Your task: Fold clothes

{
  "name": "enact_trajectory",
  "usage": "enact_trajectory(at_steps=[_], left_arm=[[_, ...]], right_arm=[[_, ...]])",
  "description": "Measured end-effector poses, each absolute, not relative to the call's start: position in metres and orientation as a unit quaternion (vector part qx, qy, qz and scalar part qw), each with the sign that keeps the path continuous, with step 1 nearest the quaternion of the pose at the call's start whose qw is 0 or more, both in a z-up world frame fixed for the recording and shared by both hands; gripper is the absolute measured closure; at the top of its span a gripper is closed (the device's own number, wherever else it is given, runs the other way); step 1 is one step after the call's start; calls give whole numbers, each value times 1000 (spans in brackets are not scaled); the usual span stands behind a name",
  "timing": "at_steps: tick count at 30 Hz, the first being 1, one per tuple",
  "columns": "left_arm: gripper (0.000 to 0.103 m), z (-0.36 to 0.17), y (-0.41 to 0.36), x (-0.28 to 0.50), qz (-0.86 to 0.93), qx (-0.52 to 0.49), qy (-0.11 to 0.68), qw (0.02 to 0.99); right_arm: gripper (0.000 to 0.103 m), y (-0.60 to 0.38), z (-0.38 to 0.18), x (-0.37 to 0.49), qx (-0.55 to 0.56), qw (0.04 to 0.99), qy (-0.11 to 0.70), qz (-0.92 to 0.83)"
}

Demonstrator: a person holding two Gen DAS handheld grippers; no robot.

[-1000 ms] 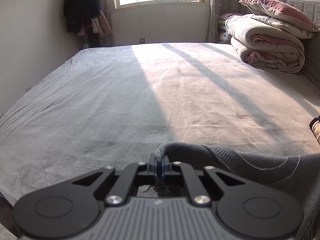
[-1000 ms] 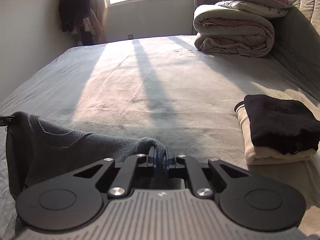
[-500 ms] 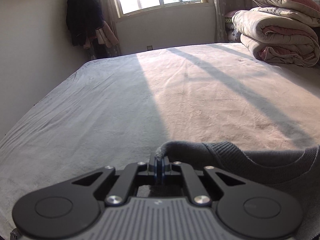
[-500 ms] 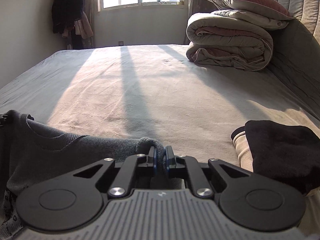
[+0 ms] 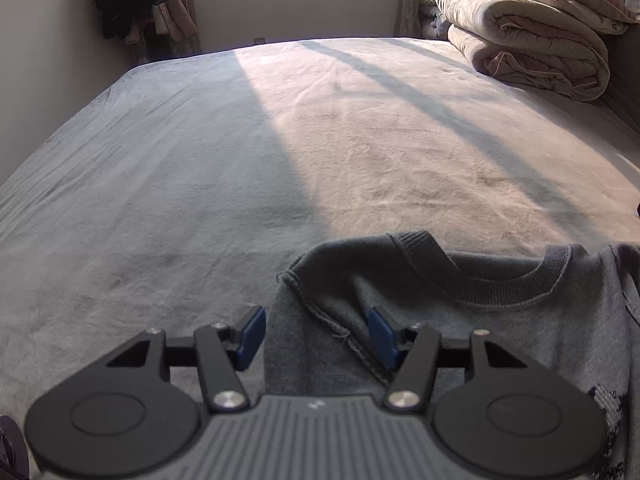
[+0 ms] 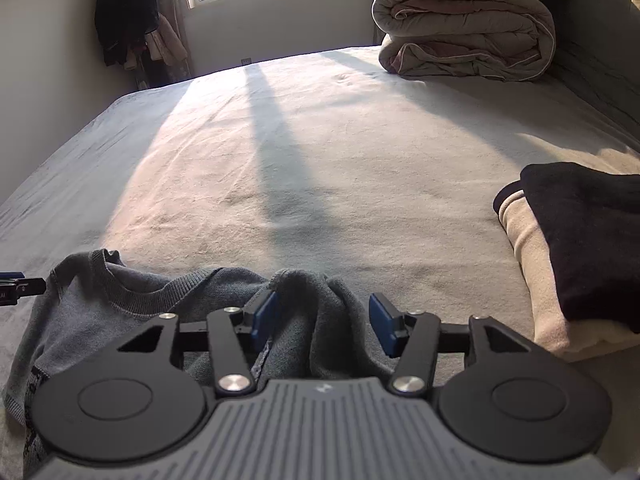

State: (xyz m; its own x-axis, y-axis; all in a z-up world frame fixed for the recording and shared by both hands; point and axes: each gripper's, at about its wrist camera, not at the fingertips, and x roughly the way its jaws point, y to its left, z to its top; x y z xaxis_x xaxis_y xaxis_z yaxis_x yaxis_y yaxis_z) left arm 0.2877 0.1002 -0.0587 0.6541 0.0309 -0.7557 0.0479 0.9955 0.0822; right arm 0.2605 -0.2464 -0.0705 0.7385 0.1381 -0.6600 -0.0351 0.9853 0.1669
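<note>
A grey knit sweater point(image 5: 500, 320) lies on the bed's near edge, its ribbed collar point(image 5: 500, 292) facing the window. My left gripper point(image 5: 316, 334) stands open over the sweater's left shoulder, the cloth loose between its blue pads point(image 5: 252, 334). In the right wrist view the same sweater point(image 6: 132, 312) spreads to the left, with a bunched shoulder fold point(image 6: 308, 292) rising between the blue pads point(image 6: 386, 324) of my right gripper point(image 6: 324, 320), which is open too. The tip of the left gripper point(image 6: 16, 286) shows at the far left edge.
The bed point(image 5: 320, 140) is covered by a grey-beige blanket, sunlit in the middle. A rolled quilt with pillows point(image 5: 532, 52) sits at the far right. A folded stack, black garment on a cream one point(image 6: 576, 248), lies right of my right gripper. Dark clothes point(image 6: 124, 12) hang by the window.
Both grippers were shut on the sweater's shoulders and held it up; now both have opened and the sweater lies on the bed. The cameras tilted down and lower.
</note>
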Motion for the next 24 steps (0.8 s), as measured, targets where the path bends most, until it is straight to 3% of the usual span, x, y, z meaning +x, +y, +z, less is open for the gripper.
enact_trajectory(at_steps=[9,12,13,16,17,18,19,20,24], left_arm=[[40,-93,132,229,16,-11,505,863],[41,-99,134,217,24,-34,500,865],[43,-100,133,216,30,-35,496,867],[72,-100,130,215,47,-30,479,876],[89,-100,129,215,52,-26,475,878],[94,-100,128,217,54,-17,472,880],[95,-99,129,219,59,-8,468,881],[95,-96,131,222,70,4,463,884],[96,-84,145,240,113,38,441,890]], right_arm=[[48,-277,-93,205,113,908,403,18],[48,-282,-103,199,152,898,413,10],[48,-282,-106,199,164,896,412,9],[47,-275,-112,199,182,895,406,11],[57,-271,-114,200,177,898,404,14],[82,-266,-115,201,161,900,404,16],[96,-261,-116,203,142,903,406,14],[101,-259,-117,204,131,904,406,11],[101,-264,-110,211,81,914,396,-29]])
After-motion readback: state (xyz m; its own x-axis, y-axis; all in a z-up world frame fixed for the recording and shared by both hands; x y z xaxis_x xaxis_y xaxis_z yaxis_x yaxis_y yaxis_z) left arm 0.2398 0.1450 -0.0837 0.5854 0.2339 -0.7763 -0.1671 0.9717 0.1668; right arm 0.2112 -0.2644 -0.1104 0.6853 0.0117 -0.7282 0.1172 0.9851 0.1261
